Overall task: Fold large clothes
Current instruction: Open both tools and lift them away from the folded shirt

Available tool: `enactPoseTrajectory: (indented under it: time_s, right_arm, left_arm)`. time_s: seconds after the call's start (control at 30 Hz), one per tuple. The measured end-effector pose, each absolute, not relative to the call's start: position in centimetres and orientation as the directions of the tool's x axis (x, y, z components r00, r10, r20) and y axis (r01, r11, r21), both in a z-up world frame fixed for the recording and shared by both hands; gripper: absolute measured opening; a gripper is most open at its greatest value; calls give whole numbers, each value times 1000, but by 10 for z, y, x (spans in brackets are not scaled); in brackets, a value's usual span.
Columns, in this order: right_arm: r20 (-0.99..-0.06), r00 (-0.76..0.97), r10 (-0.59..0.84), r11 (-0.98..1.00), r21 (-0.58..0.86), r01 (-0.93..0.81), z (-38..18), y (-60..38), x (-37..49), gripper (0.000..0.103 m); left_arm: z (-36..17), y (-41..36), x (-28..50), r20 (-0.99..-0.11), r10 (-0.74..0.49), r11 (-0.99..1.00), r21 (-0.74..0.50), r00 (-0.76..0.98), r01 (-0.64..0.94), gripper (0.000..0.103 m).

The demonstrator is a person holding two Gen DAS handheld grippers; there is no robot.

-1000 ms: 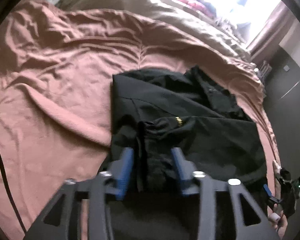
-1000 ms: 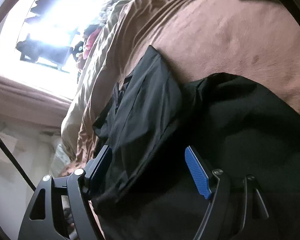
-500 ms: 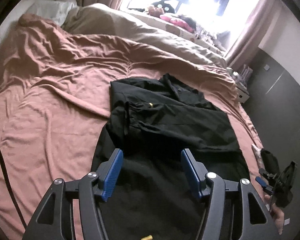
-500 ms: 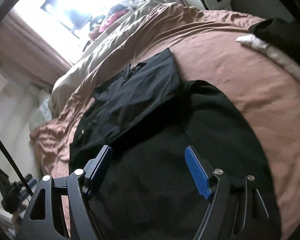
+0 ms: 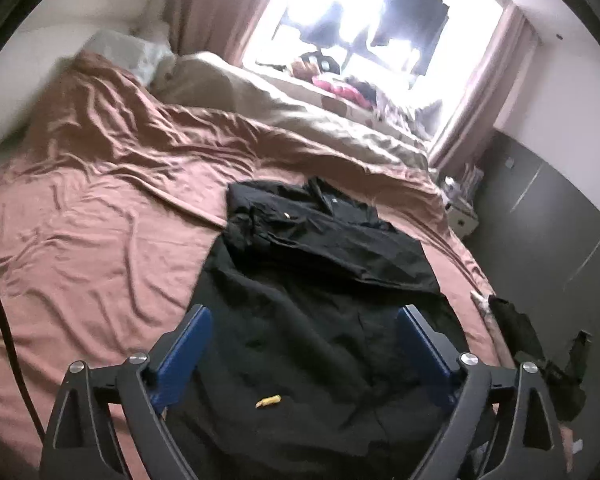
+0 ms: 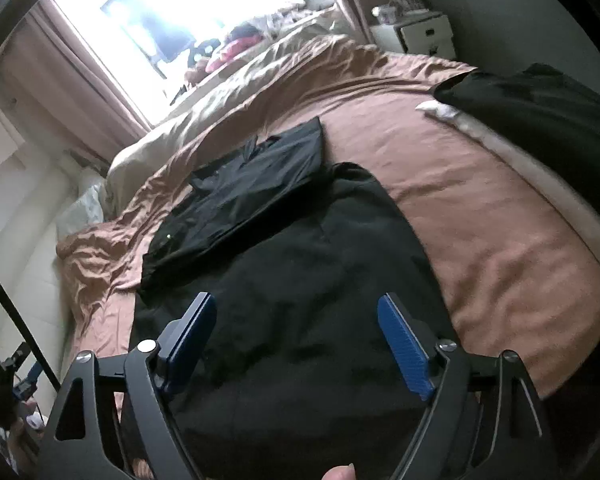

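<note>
A large black garment [image 5: 320,292] lies spread on the brown bedsheet [image 5: 100,240], with its sleeves folded across the upper part near the collar. It also shows in the right wrist view [image 6: 292,264]. My left gripper [image 5: 304,344] is open and empty, raised above the garment's near part. My right gripper [image 6: 296,336] is open and empty, also raised above the near part. A small yellow tag [image 5: 268,401] lies on the cloth between the left fingers.
A beige duvet [image 5: 300,120] lies along the far side under a bright window [image 5: 360,28]. A white nightstand [image 6: 416,36] stands by the bed's far corner. Another dark garment [image 6: 540,120] lies on the bed's right edge. A dark wall panel [image 5: 540,220] is at right.
The left gripper let go of the folded sleeve cloth and opened wide. Both grippers pulled back and up from the garment, so more of the bed and window shows.
</note>
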State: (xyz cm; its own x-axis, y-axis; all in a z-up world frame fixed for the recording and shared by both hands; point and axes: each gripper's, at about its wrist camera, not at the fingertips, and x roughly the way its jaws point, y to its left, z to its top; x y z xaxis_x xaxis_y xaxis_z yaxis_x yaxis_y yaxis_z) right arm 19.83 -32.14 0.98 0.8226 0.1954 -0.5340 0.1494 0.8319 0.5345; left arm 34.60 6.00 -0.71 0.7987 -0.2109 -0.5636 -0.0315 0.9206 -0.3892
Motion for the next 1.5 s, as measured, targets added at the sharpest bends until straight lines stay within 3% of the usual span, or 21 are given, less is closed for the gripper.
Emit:
enactPoseTrajectory:
  time_s: [0.27,0.43,0.57,0.83,0.9,1.1,1.33,1.5]
  right_arm:
    - [-484,863,146,849,509,141,3,-325,125,88]
    - [-431,887,165,872,483,72,-6,-317,94,88]
    - [-442,883,155,901,430,57,-22,-313,75,89]
    - [-451,886,111,935,349,61,-39,-312,53,89]
    - [-440,894,90,948,314,59,-45,-312,46,89]
    - [-437,898,57,961,266,69,-64,-311,38,89]
    - [-521,853,44,940,310,140,-84,-334,45,89]
    - [-534,838,110,902,407,141,-97,-361,59,89]
  left_arm:
    - [-13,64,270,-531,-168,915,-398,831,-70,95]
    - [-26,64,239,-527,-206,890,-452,825,-66,95]
    - [-35,55,220,-546,-153,929,-364,824,-69,95]
    - [-57,53,199,-582,-159,950,-311,798,-38,97]
    - [-63,58,195,-586,-163,948,-315,794,-39,102]
    - [-85,78,186,-579,-146,938,-338,802,-74,103]
    - [-116,99,203,-641,-170,913,-389,748,-126,103]
    - [-140,111,219,-657,-221,888,-442,721,-130,99]
